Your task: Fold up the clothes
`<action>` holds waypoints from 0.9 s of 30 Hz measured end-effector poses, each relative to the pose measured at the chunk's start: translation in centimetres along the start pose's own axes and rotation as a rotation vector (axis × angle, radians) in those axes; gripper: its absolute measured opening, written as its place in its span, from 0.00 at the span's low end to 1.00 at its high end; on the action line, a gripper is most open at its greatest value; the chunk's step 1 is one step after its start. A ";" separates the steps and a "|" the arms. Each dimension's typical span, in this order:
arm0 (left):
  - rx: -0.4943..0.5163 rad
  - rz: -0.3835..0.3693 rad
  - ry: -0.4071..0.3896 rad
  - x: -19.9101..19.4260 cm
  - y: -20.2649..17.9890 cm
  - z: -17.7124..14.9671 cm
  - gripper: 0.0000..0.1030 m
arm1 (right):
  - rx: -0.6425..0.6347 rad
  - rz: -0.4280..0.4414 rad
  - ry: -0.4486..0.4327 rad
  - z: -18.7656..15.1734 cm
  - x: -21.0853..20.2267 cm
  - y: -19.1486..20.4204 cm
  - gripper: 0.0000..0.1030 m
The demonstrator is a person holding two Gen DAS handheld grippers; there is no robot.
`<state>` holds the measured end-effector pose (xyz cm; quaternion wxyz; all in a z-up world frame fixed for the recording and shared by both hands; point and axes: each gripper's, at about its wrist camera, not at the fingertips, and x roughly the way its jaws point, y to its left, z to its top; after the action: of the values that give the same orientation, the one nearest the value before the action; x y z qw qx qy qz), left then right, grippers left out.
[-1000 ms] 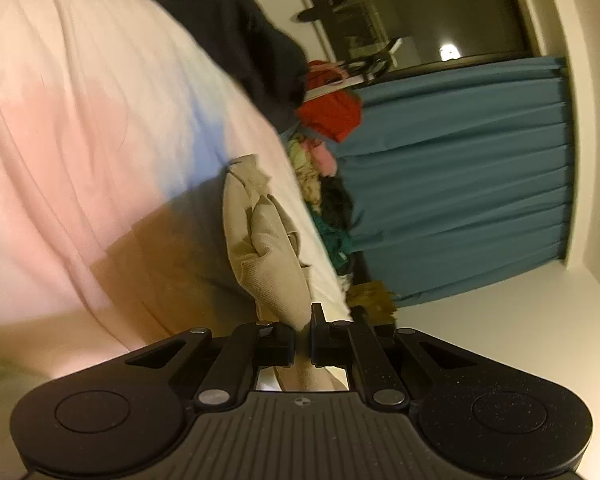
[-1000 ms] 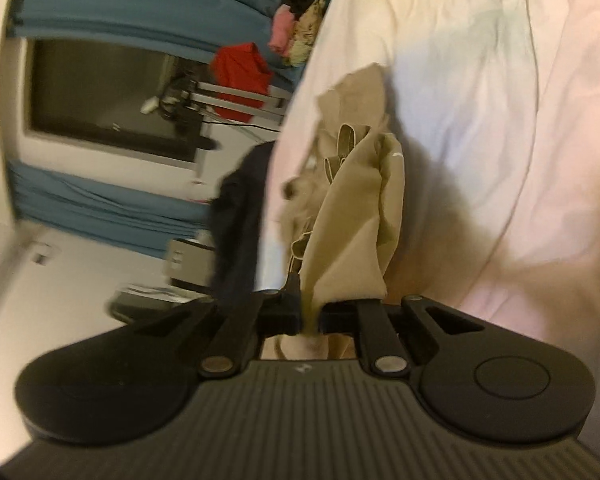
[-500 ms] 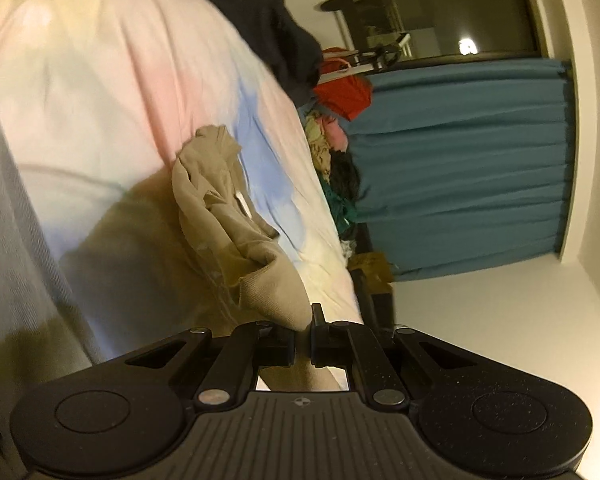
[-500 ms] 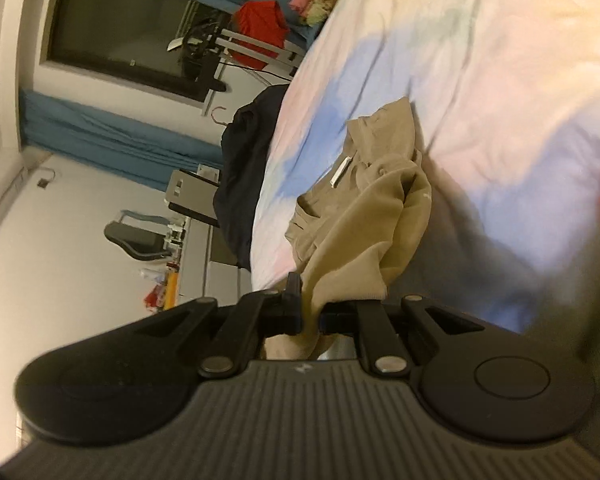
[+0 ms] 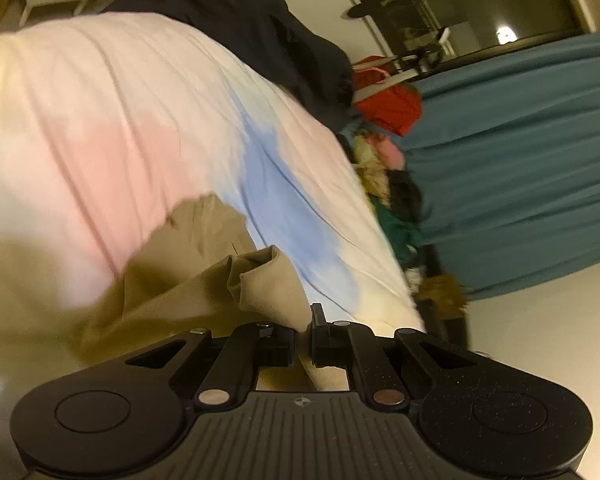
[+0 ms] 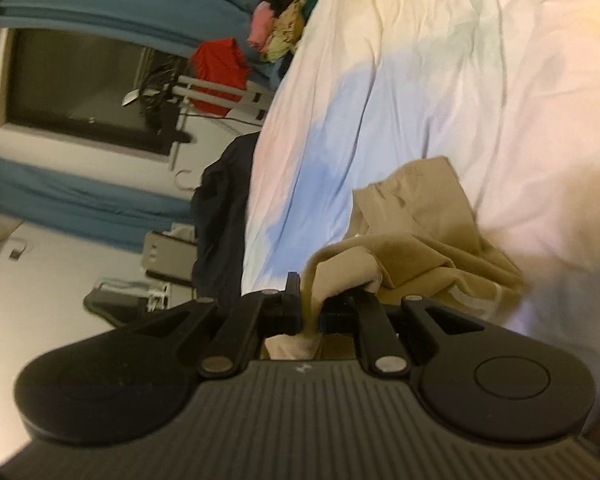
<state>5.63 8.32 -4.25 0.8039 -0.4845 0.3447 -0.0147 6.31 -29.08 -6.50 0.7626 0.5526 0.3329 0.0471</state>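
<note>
Your bed [image 5: 148, 128], spread with a pink, blue and pale yellow sheet [image 6: 440, 80], fills both views, with teal curtains [image 5: 532, 168] and a dark window [image 6: 80, 84] behind it. A dark garment [image 5: 260, 28] lies on the far edge, and a heap of mixed clothes [image 5: 392, 184] crowds the bed's side under a red item [image 6: 220, 68]. The tan garment [image 6: 432, 232] sags onto the sheet between your tools. Your left gripper [image 5: 302, 334] and right gripper [image 6: 310, 308] are each pinched tight on its cloth.
</note>
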 end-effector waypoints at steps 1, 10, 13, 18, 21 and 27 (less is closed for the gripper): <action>0.019 0.015 -0.005 1.3 0.0 0.5 0.07 | 0.002 -0.007 -0.003 0.4 1.1 0.0 0.11; 0.091 0.071 0.025 10.5 3.8 2.8 0.08 | -0.126 -0.041 0.025 2.3 8.6 -3.2 0.12; 0.108 0.077 0.031 12.2 4.7 3.1 0.08 | -0.147 -0.056 0.044 2.9 10.2 -3.7 0.12; 0.151 0.056 0.033 13.2 4.6 3.5 0.08 | -0.206 -0.081 0.051 3.3 11.9 -4.6 0.12; 0.214 0.048 0.017 13.2 4.3 3.1 0.08 | -0.199 -0.087 0.058 3.6 12.4 -4.8 0.13; 0.257 0.015 -0.011 12.1 4.0 2.9 0.08 | -0.235 -0.052 0.050 3.5 12.0 -4.1 0.13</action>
<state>15.26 8.34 -13.12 0.8613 -0.3751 0.3389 -0.0501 16.37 -28.24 -15.01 0.8145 0.4495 0.3581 0.0799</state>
